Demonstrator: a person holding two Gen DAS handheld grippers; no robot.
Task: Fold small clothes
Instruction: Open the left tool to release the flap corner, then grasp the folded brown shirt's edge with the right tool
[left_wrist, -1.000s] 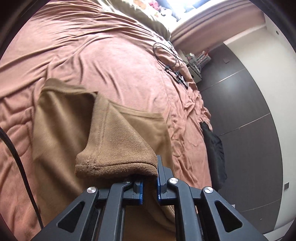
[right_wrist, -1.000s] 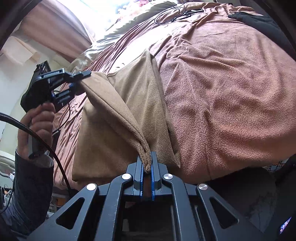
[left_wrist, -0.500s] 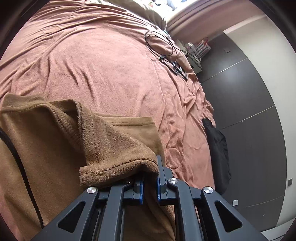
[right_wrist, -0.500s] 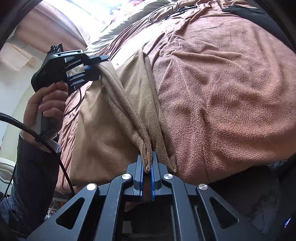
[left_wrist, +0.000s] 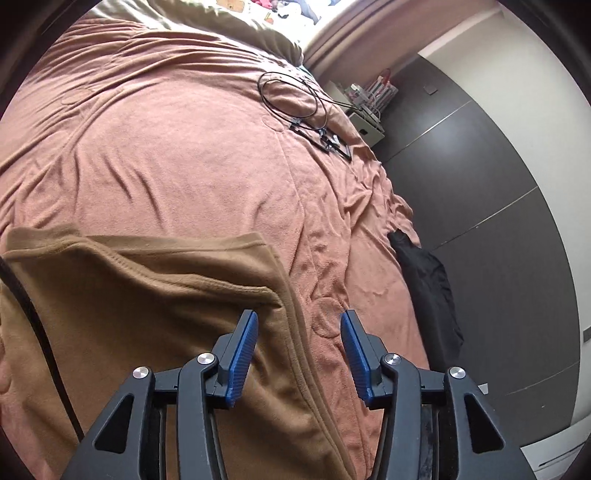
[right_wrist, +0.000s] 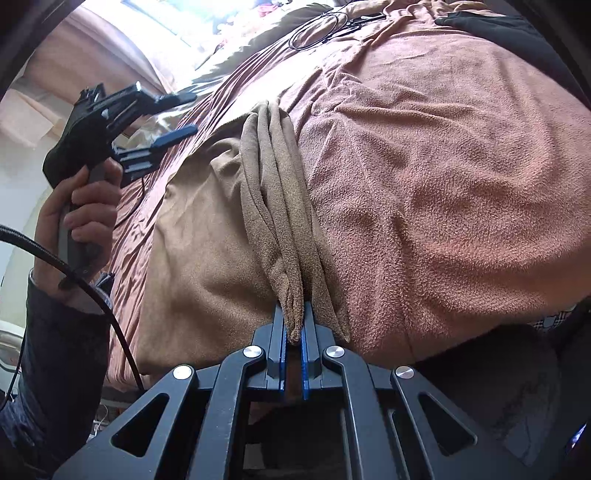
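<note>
A tan fleece garment (left_wrist: 155, 295) lies on the pink bedspread (left_wrist: 177, 147), folded over along its right edge. My left gripper (left_wrist: 298, 325) hovers above that edge; its jaws are opening and nothing is pinched between the blue pads (left_wrist: 242, 354). In the right wrist view the left gripper (right_wrist: 184, 114) is held up by a hand (right_wrist: 86, 206), apart from the cloth. My right gripper (right_wrist: 293, 328) is shut on the near corner of the tan garment (right_wrist: 280, 206), whose bunched fold runs away from the jaws.
A coiled black cable (left_wrist: 295, 99) lies on the far part of the bed. A black cloth (left_wrist: 424, 288) hangs over the bed's right edge beside a dark wardrobe (left_wrist: 498, 221). A black cord (right_wrist: 92, 288) trails from the left handle. A pillow (left_wrist: 221, 29) is at the head.
My left gripper let go of the garment's corner and its jaws parted. The released fold dropped flat onto the garment. The right gripper kept its grip in place.
</note>
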